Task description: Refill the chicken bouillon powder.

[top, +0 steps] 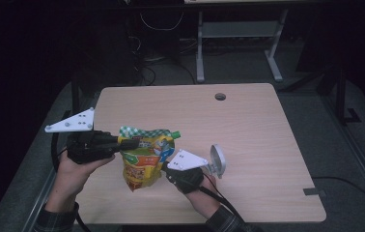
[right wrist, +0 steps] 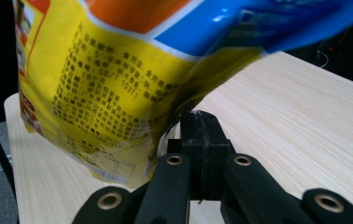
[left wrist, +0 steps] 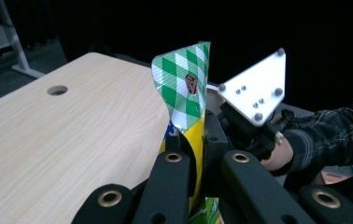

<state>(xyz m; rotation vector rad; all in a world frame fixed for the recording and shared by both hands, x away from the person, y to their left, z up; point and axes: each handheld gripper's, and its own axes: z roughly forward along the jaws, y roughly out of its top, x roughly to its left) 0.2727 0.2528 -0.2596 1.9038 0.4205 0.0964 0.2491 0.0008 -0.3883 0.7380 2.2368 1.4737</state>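
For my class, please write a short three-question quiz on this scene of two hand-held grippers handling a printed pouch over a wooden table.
1. True or false: the pouch lies flat on the table.
2. Which gripper clamps the pouch's green-checked top edge? A) left gripper B) right gripper
3. Fill in: the pouch's spout cap is coloured ____.

Key
1. False: it is held up above the tabletop between the two grippers.
2. A: the left gripper view shows its jaws shut on the pouch just below the checked edge. The right gripper's jaws look shut against the pouch's lower edge.
3. Green.
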